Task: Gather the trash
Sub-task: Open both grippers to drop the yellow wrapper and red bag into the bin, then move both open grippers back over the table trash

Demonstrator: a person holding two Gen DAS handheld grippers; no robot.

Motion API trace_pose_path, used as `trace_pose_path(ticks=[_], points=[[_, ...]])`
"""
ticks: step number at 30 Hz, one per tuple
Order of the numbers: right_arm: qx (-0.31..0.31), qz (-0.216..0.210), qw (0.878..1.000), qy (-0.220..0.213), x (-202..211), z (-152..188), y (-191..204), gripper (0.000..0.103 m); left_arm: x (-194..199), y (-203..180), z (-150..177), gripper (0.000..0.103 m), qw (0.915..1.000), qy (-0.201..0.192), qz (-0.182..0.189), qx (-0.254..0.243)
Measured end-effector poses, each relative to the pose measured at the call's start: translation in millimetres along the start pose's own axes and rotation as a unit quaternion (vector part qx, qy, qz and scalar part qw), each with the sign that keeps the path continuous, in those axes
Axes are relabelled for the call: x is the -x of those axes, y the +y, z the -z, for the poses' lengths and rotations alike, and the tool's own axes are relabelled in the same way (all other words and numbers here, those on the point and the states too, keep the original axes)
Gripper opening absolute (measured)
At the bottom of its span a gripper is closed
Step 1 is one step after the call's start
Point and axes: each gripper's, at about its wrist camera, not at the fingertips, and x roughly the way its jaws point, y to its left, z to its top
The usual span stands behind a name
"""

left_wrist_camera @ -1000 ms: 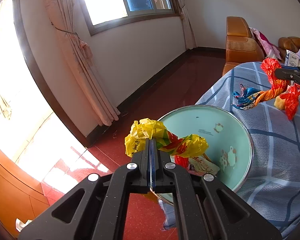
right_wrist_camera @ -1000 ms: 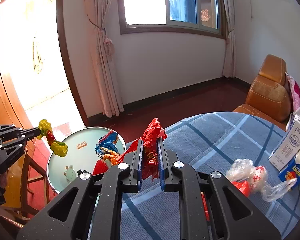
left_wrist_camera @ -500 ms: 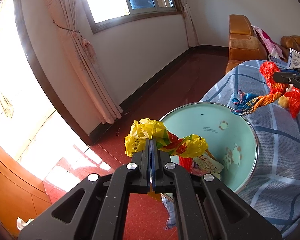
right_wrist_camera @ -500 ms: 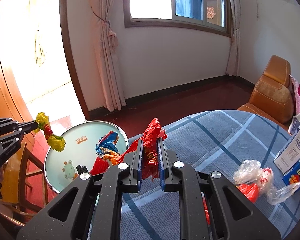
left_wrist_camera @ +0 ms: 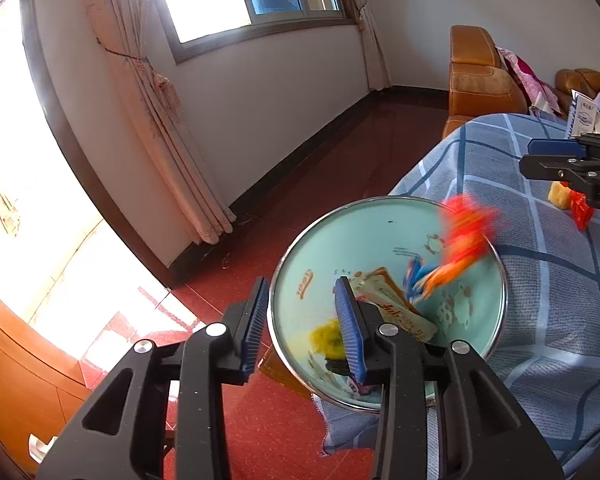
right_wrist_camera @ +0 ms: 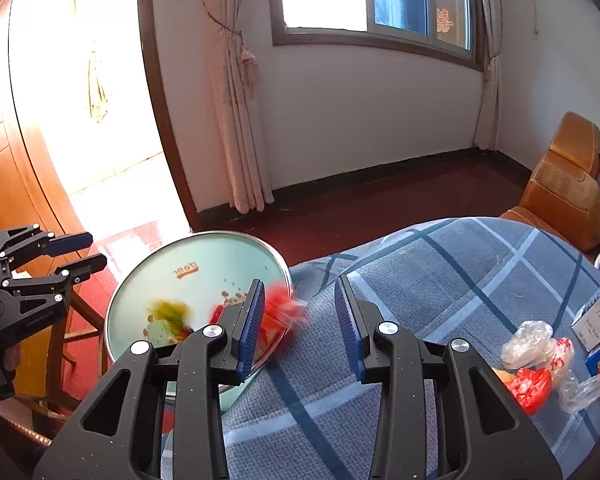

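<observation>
Left wrist view: left hand-held gripper [left_wrist_camera: 302, 312] has just spread, nothing between the pads. The yellow wrapper [left_wrist_camera: 327, 338] is a blur down in the mint basin [left_wrist_camera: 380, 204], which overhangs the table's [left_wrist_camera: 540, 320] near edge; bare red floor [left_wrist_camera: 300, 184] lies beyond.

Right wrist view: right hand-held gripper [right_wrist_camera: 300, 310] has just opened too, empty. The red wrapper [right_wrist_camera: 280, 314] blurs at the basin's rim. A plastic bag [right_wrist_camera: 534, 346] and cartons [right_wrist_camera: 598, 316] crowd the table's right edge.

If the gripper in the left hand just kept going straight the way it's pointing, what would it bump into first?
Probably the pale green round basin. The left gripper, jaws just opened and empty, points down at its near rim, close to the blurred yellow wrapper inside. Depth is hard to judge, so it might land just inside the rim.
</observation>
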Motion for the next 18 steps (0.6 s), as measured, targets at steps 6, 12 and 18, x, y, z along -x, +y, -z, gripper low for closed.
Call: trace_pose_path(ticks=[6,12,18], points=[[-0.009,0.018,1.0,-0.006,18,9,-7,0.045,-2,-3,3,0.048,0.9999,0.002,0.007,0.008],[-0.052,0.089,0.995,-0.012,67,42,-35,0.052,-5,-30,16,0.059,0.9992,0.013,0.036,0.013],[-0.091,0.188,0.978,0.025,121,113,-63,0.066,-3,-69,24,0.069,0.9971,0.018,0.072,-0.016]])
